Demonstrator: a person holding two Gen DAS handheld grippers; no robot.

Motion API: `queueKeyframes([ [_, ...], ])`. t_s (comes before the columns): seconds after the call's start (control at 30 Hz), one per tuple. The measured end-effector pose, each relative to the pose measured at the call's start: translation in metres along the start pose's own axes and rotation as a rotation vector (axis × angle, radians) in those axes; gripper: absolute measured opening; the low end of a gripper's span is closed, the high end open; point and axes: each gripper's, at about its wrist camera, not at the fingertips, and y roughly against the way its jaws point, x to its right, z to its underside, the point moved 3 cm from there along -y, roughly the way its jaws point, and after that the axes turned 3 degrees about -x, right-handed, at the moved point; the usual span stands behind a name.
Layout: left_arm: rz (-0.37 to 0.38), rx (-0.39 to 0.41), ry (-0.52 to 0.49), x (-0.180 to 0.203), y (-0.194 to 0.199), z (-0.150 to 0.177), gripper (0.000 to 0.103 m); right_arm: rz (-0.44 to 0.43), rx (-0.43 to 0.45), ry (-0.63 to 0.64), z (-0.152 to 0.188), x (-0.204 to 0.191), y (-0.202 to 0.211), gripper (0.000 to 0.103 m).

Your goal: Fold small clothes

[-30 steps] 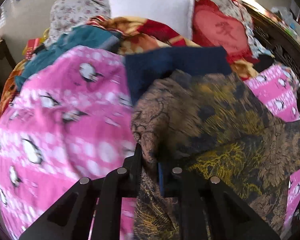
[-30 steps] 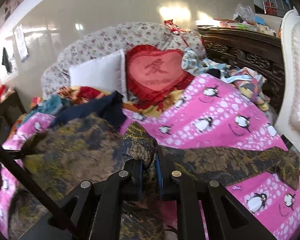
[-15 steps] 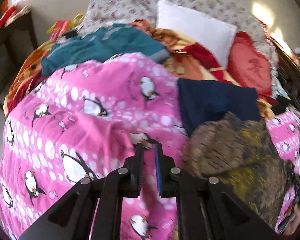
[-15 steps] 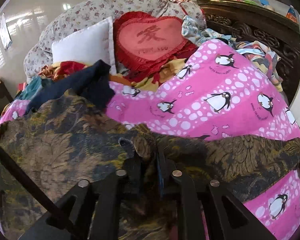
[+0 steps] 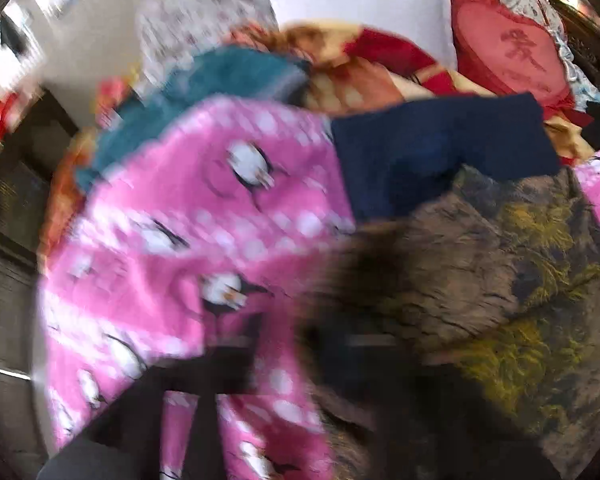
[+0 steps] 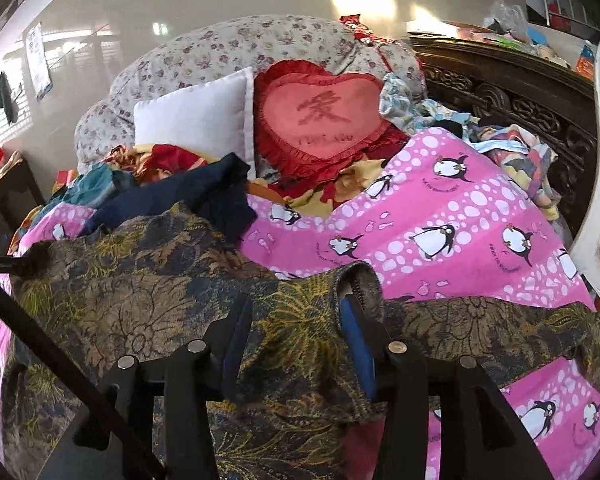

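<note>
1. Spreading wide, the right tool (image 6: 296, 332) has its two fingers parted, and a fold of the brown-and-gold patterned garment (image 6: 148, 296) bulges loosely between them; nothing is pinched, so the cloth lies under its own weight.
2. A hemmed edge of that garment (image 6: 356, 276) curls over the right-hand finger, which suggests the fabric is only draped there and not secured.
3. Over in the left wrist view, the left tool (image 5: 288, 364) is smeared by motion blur. Its dark fingers seem parted low in the frame, with the garment's edge (image 5: 480, 276) close against one of them, but I cannot tell whether it is open or gripping.
4. The garment itself lies spread across the pink penguin blanket (image 6: 452, 216) on the bed, one long sleeve-like strip (image 6: 500, 320) reaching out to the right. Laid flat like this, it looks ready for a fold.
5. Just beyond it, a navy cloth (image 6: 188, 196) touches its far edge, probably set aside there.
6. Further back sit a white pillow (image 6: 204, 120), a red heart cushion (image 6: 324, 116) and a carved dark headboard (image 6: 512, 100), with loose clothes heaped beside it, all well clear of the working patch.
</note>
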Motion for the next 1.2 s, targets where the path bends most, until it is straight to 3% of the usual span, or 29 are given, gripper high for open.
queueKeyframes([
  [0.03, -0.001, 0.009, -0.002, -0.002, 0.002, 0.000, 0.005, 0.004, -0.016, 0.023, 0.001, -0.002, -0.005, 0.016],
  [0.13, 0.009, 0.059, -0.036, -0.005, 0.016, -0.005, 0.005, 0.028, -0.023, 0.074, -0.001, -0.005, -0.013, 0.005],
  [0.23, 0.106, 0.090, 0.016, -0.019, 0.027, -0.015, 0.005, 0.015, 0.027, 0.030, -0.009, 0.000, -0.004, 0.004],
  [0.33, 0.187, 0.031, 0.092, -0.029, 0.007, -0.023, 0.005, 0.027, 0.024, 0.024, -0.011, -0.008, -0.008, 0.005],
  [0.4, 0.238, -0.011, 0.164, -0.038, -0.010, -0.024, 0.007, -0.055, 0.013, 0.019, -0.009, -0.025, -0.008, 0.005],
  [0.47, 0.266, 0.015, 0.210, -0.047, -0.010, -0.022, 0.019, -0.179, 0.029, 0.054, -0.011, -0.052, 0.000, 0.010],
  [0.5, 0.272, 0.031, 0.228, -0.053, -0.006, -0.020, 0.025, -0.222, 0.037, 0.090, -0.013, -0.068, 0.004, 0.022],
  [0.53, 0.269, 0.045, 0.230, -0.055, -0.001, -0.018, 0.033, -0.264, 0.046, 0.132, -0.014, -0.087, 0.008, 0.041],
  [0.6, 0.246, 0.086, 0.200, -0.059, 0.013, -0.012, 0.039, -0.357, 0.057, 0.205, -0.018, -0.125, 0.013, 0.062],
  [0.73, 0.183, 0.152, 0.126, -0.057, 0.042, 0.018, 0.044, -0.528, 0.031, 0.351, -0.028, -0.210, 0.003, 0.063],
  [0.8, 0.145, 0.191, 0.075, -0.053, 0.053, 0.031, 0.046, -0.536, 0.024, 0.437, -0.031, -0.250, -0.010, 0.063],
  [0.87, 0.128, 0.206, 0.094, -0.060, 0.060, 0.037, 0.046, -0.549, -0.018, 0.503, -0.029, -0.284, -0.027, 0.063],
  [1.1, 0.153, 0.242, 0.173, -0.098, 0.074, 0.050, 0.047, -0.481, -0.013, 0.678, -0.012, -0.347, -0.061, 0.063],
  [1.13, 0.157, 0.237, 0.173, -0.099, 0.073, 0.052, 0.047, -0.476, -0.023, 0.698, -0.009, -0.353, -0.067, 0.058],
  [1.17, 0.154, 0.233, 0.169, -0.098, 0.072, 0.056, 0.047, -0.452, -0.035, 0.729, -0.006, -0.360, -0.073, 0.044],
  [1.2, 0.149, 0.230, 0.165, -0.097, 0.071, 0.060, 0.047, -0.448, -0.039, 0.749, -0.006, -0.364, -0.075, 0.006],
])
